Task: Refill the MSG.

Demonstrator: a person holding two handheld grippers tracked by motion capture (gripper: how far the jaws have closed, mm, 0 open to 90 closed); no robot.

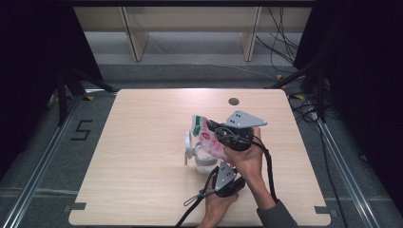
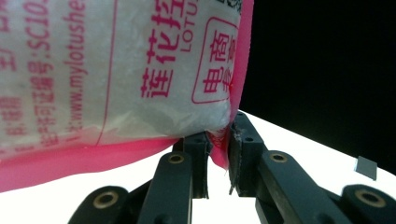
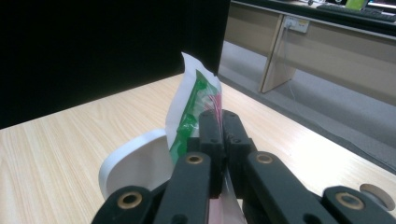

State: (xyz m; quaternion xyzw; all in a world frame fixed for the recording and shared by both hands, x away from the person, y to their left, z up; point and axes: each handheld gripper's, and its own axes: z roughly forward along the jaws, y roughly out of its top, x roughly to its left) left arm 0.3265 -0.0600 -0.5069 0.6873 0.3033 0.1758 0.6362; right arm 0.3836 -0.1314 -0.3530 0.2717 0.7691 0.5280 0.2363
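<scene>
Here both tools pinch the pink-edged seasoning packet (image 1: 207, 136) above the clear lidded container (image 1: 202, 159): the left gripper (image 2: 217, 156) clamps a bottom corner, the right gripper (image 3: 222, 135) the top seam. Likely tearing or pouring; next, tilt the opening over the container.

Both tongs (image 1: 216, 137) (image 1: 223, 164) on pink bag (image 1: 205, 134) over white jug (image 1: 199, 156)

- The pink-edged bag (image 2: 116, 70) was cut off by the top and left edges in the left gripper view.
- In the high view, the right gripper (image 1: 216, 130) and hand hid the bag's lower part.
- The white container (image 3: 135, 165) stood partly hidden behind the jaws in the right gripper view.
</scene>
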